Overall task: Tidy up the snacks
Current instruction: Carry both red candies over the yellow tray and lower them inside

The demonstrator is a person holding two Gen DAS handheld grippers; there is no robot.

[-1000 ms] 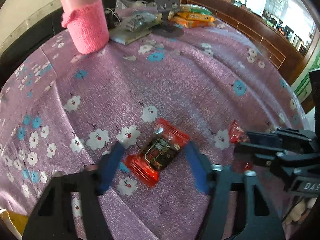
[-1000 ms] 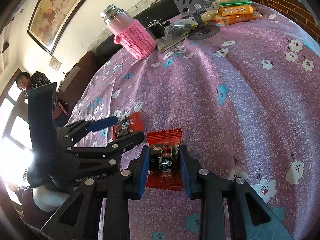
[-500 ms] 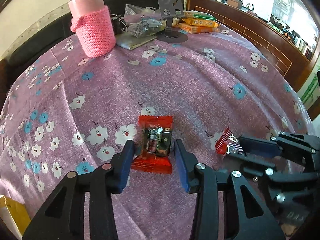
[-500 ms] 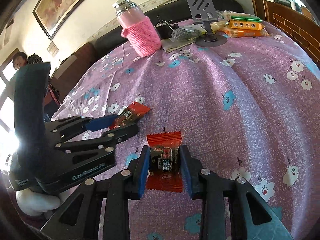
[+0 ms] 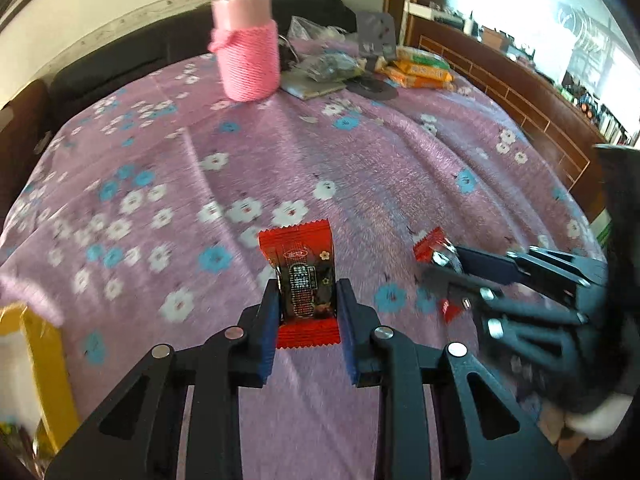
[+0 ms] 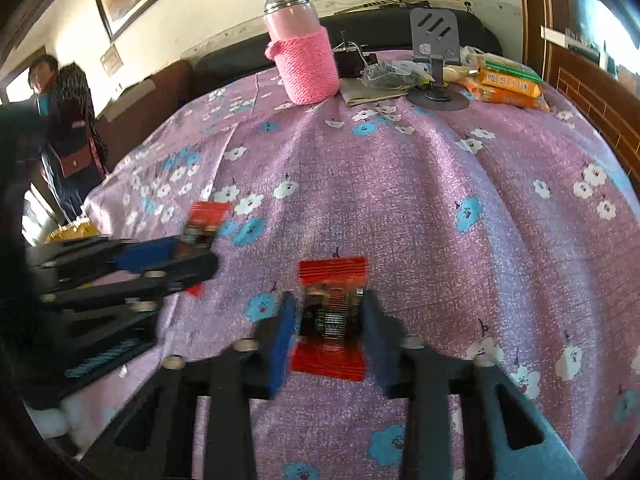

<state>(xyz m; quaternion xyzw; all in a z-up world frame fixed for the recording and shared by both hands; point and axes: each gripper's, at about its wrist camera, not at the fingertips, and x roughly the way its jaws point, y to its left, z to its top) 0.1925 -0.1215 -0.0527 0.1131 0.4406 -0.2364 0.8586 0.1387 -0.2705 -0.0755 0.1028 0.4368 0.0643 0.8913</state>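
Note:
My left gripper [image 5: 307, 300] is shut on a red snack packet [image 5: 304, 280] with a dark label and holds it above the purple flowered tablecloth [image 5: 360, 168]. My right gripper [image 6: 326, 320] is shut on a second red snack packet [image 6: 332, 312], also lifted off the cloth. In the left wrist view the right gripper [image 5: 448, 258] shows at the right with its packet's red edge [image 5: 428, 242]. In the right wrist view the left gripper [image 6: 188, 248] shows at the left with its packet [image 6: 206, 220].
A pink knit-sleeved bottle [image 6: 302, 56] stands at the table's far side, next to a grey phone stand [image 6: 436, 52], a plastic bag and orange snack packs [image 6: 508, 86]. A yellow box [image 5: 36, 364] sits at the near left edge. A person [image 6: 60, 120] stands beyond the table.
The left gripper has closed on its red packet and lifted it. The right gripper kept its packet and rose too; both views are blurred by motion.

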